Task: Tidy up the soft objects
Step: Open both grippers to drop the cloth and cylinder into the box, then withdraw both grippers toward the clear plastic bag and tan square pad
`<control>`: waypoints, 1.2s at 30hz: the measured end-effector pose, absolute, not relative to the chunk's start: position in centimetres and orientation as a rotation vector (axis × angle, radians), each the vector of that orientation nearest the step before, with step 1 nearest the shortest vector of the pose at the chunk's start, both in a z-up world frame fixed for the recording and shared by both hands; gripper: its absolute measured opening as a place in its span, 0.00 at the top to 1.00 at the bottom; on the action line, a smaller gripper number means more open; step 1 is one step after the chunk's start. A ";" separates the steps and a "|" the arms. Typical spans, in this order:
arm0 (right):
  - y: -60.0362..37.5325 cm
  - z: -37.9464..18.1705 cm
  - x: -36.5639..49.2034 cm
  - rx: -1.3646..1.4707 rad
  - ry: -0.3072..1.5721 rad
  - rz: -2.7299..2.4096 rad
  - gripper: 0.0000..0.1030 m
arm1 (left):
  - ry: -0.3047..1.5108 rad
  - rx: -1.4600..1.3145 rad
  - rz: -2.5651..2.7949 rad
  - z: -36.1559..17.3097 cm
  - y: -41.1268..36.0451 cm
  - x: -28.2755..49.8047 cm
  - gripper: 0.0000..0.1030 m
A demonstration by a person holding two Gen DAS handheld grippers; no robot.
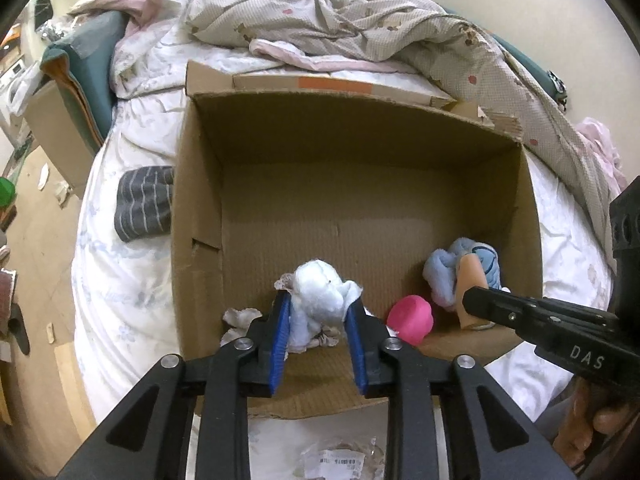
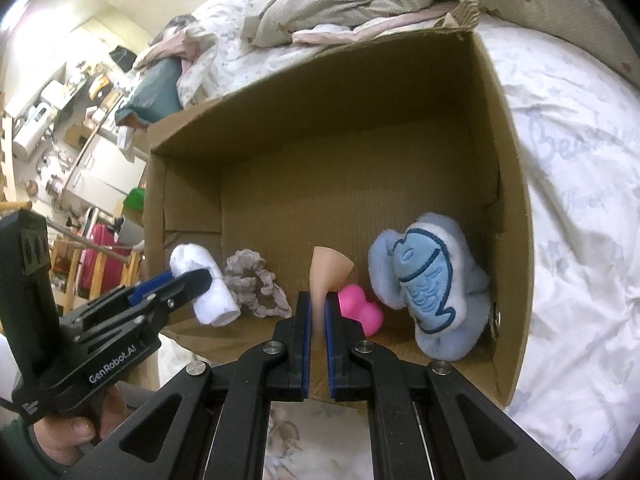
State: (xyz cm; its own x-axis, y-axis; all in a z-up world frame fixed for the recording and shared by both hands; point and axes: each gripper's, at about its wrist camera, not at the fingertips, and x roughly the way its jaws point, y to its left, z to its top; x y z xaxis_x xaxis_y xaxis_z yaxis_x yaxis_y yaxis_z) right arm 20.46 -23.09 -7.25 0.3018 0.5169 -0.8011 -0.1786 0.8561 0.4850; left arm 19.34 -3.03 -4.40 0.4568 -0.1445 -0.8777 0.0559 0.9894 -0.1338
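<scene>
An open cardboard box [image 1: 280, 216] [image 2: 516, 216] stands on the bed. My left gripper [image 1: 318, 300] is shut on a rolled white sock [image 1: 320, 296] [image 2: 206, 288] and holds it inside the box near the front wall. My right gripper [image 2: 319, 300] is shut on a beige sponge [image 2: 326, 270] [image 1: 472, 276] above the box floor. A pink sponge [image 1: 410, 318] [image 2: 358, 310], a blue fish plush towel [image 2: 424, 276] [image 1: 460, 268] and a lace scrunchie [image 2: 256, 286] lie in the box.
A grey striped sock [image 1: 144, 202] lies on the white sheet left of the box. A crumpled quilt [image 1: 340, 20] and pillows sit behind it. A plastic wrapper [image 1: 336, 460] lies in front. Cluttered shelves [image 2: 60, 112] stand beyond the bed.
</scene>
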 end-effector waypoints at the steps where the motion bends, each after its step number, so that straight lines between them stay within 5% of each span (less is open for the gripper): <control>1: -23.1 -7.1 20.5 0.333 1.177 0.476 0.92 | 1.086 -0.088 -0.124 -4.2 -3.0 19.3 0.75; 6: -23.6 -6.8 20.1 0.354 1.161 0.470 0.91 | 1.057 -0.103 -0.116 -3.1 -2.7 18.7 0.48; 11: -24.6 -5.8 19.8 0.398 1.117 0.459 0.70 | 1.025 -0.073 -0.102 -2.0 -2.7 17.9 0.43; 12: -24.7 -5.6 19.8 0.405 1.111 0.453 0.57 | 1.019 -0.071 -0.094 -1.8 -2.7 17.7 0.43; 13: -24.9 -5.4 19.6 0.410 1.104 0.442 0.30 | 1.014 -0.074 -0.087 -1.5 -2.4 17.5 0.43; 14: -25.1 -5.2 19.4 0.420 1.092 0.430 0.23 | 1.009 -0.077 -0.082 -1.3 -2.3 17.3 0.43; 36: -26.9 -4.6 13.8 0.415 1.123 0.377 0.22 | 1.018 -0.103 -0.018 -0.3 -0.3 10.5 0.43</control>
